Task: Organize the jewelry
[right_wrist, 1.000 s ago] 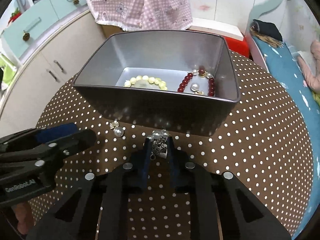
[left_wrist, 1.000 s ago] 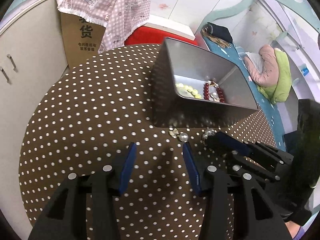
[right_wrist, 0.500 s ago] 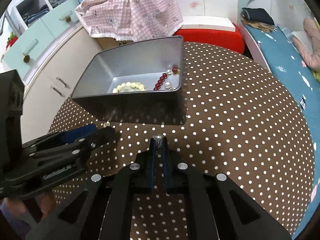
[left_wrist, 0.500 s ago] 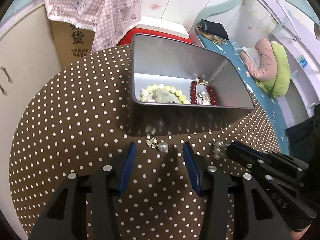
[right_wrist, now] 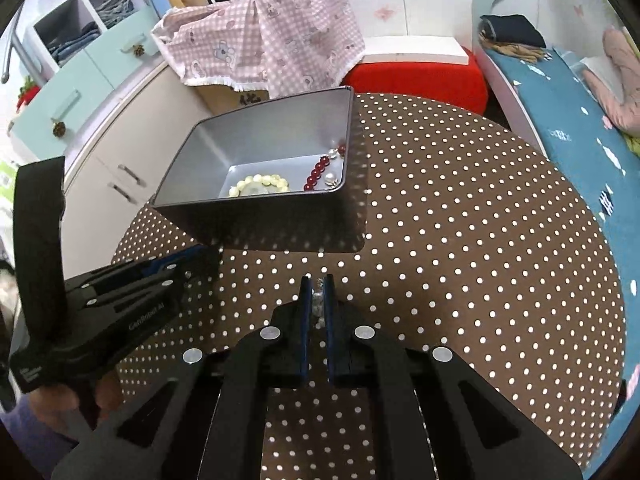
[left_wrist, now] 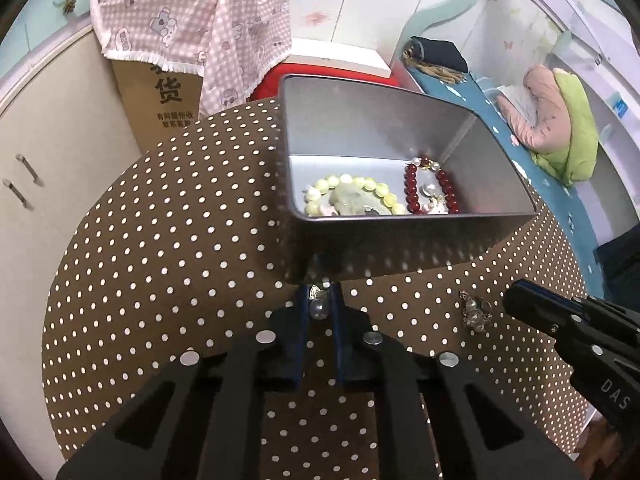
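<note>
Spread wide 1 second ago, the left gripper (left_wrist: 320,293) is now being clamped on the pearl earring (left_wrist: 319,309) beside the tin (left_wrist: 400,240). 2 bracelets (left_wrist: 352,196) are already being stored inside. A silver charm (right_wrist: 318,300) is being pinched by the right gripper (right_wrist: 317,284), both drops pending.

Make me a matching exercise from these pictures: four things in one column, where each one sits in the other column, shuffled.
Things:
1. pearl earring
2. silver charm
3. red bracelet
4. metal tin

Places:
A. lying inside the tin
B. pinched between the right gripper fingers
C. standing on the dotted tablecloth
D. pinched between the left gripper fingers

Pairs: 1-D, 2-B, 3-A, 4-C
</note>
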`<state>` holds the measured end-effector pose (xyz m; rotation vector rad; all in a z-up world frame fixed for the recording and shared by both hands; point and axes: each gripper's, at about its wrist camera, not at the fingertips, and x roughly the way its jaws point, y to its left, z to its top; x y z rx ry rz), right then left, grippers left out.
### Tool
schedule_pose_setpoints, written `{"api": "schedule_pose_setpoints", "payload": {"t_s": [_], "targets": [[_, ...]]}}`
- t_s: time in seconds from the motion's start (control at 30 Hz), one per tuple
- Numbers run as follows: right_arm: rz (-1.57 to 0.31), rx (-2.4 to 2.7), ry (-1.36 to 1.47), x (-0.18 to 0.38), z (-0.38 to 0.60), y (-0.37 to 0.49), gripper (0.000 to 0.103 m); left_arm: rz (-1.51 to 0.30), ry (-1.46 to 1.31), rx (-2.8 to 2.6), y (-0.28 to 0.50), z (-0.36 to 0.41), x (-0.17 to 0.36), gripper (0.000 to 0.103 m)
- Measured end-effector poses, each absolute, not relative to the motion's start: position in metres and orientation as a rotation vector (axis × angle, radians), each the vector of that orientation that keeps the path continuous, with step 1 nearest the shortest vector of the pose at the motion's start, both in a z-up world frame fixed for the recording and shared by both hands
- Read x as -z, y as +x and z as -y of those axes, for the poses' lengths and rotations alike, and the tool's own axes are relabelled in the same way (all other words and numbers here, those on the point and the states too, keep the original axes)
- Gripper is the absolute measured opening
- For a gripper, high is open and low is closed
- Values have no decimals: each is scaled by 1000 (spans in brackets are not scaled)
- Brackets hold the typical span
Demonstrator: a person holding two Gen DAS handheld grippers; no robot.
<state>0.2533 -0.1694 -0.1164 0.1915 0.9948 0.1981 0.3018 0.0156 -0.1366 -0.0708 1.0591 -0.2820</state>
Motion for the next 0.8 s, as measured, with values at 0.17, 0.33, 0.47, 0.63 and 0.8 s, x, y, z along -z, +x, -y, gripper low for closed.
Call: {"api": "schedule_pose_setpoints", "payload": {"t_s": [0.17,0.33,0.47,0.63,0.8], "targets": [[-977,-207,199,105,173,252,6,-1050,-129,316,294,-25,130,9],[-999,-220,204,101,173,253,6,-1021,-138,337,284,-28,115,9],[-1016,-203,201,110,168,254,9,-1010,-142,338,277,-31,110,9],[-1049,-166,139,129,155,255,10,-1018,-149,335,271,-35,112,9],[-1055,-147,108,138,150,253,10,-1015,-152,339,265,-38,113,9]]}}
